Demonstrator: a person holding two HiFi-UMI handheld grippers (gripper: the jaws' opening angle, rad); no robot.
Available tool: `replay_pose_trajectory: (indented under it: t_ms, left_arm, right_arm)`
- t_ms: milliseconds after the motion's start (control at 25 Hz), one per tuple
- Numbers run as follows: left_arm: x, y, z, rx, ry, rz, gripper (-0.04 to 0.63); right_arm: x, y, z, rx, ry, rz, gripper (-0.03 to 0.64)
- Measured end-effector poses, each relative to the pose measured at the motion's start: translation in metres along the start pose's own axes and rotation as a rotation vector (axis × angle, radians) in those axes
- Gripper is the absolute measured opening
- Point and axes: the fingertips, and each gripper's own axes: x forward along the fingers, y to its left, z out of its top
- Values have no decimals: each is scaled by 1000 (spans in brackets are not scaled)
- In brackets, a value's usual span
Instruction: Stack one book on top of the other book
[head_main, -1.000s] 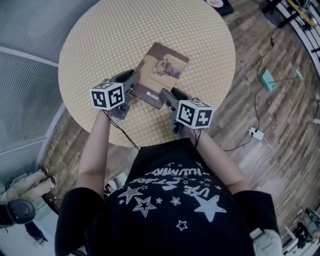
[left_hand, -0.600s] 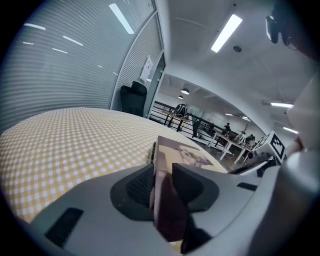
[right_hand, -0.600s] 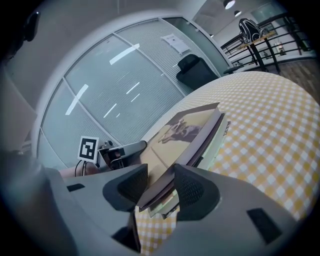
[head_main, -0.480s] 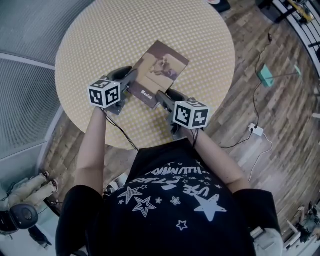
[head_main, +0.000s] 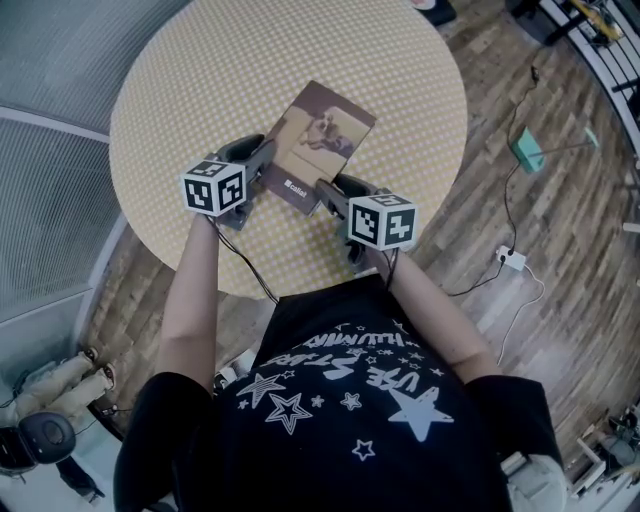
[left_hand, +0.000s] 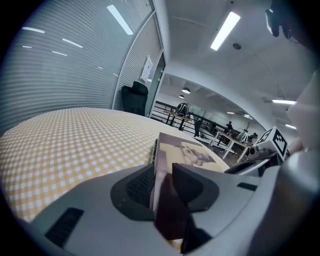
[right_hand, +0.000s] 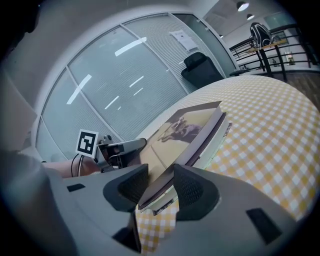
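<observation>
A brown book (head_main: 322, 138) with a dog picture on its cover lies on the round yellow-checked table (head_main: 200, 90). My left gripper (head_main: 262, 168) is shut on its near left corner; in the left gripper view the pads (left_hand: 141, 187) pinch the book (left_hand: 187, 152). My right gripper (head_main: 330, 193) is at the near right corner. Its jaws are closing with the book's corner (right_hand: 185, 127) between them, and a gap still shows at the left pad (right_hand: 132, 185). A paler second book (right_hand: 212, 142) shows beneath the brown one.
The table's near edge runs just behind both grippers, with wooden floor below. On the floor to the right lie a white power strip (head_main: 512, 262) with a cable and a teal object (head_main: 527, 152). A dark object (head_main: 432, 8) sits at the table's far edge.
Both grippers stay at the book's near corners and the book has not shifted; only the view has drifted slightly.
</observation>
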Motion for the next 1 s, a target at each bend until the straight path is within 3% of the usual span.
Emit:
replay_pose_trajectory:
  t_ms: [240, 480, 760, 1000]
  left_arm:
    - [1, 4, 0, -9, -19, 38, 115]
    - [-17, 16, 9, -30, -76, 150, 118]
    - [-48, -24, 19, -16, -142, 151, 118]
    - [-75, -58, 20, -57, -226, 179, 118]
  right_arm:
    - [-2, 3, 2, -24, -13, 4, 172]
    - [-17, 4, 2, -81, 6, -28, 172]
    - [-49, 8, 22, -89, -34, -24, 171]
    - [-63, 13, 33, -112, -50, 17, 170]
